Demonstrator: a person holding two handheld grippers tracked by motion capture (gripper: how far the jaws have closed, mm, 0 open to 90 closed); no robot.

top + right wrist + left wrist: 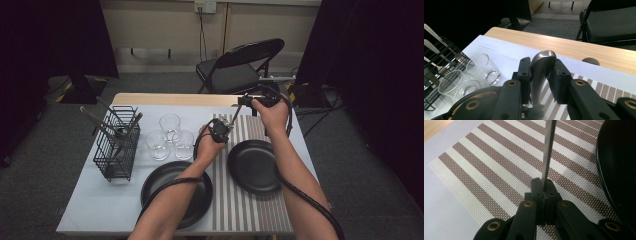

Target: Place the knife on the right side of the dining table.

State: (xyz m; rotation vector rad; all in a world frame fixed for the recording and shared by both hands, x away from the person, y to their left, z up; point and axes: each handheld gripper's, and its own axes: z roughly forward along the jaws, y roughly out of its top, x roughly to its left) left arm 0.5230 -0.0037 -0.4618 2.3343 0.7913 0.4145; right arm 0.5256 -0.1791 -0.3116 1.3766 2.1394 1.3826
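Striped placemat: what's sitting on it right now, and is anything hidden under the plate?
On the striped placemat sits one black plate. Above its far end, both grippers hold a metal utensil: left gripper on the handle, right gripper on its rounded end. What's beneath the plate is covered.

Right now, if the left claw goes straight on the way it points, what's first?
Probably the striped placemat: the left claw, shut on the utensil handle, points down at it, beside the black plate. Depth unclear.

Left gripper (220, 130) has its jaws clamped tight; right gripper (248, 101), jaws slightly parted, sits just beyond it.
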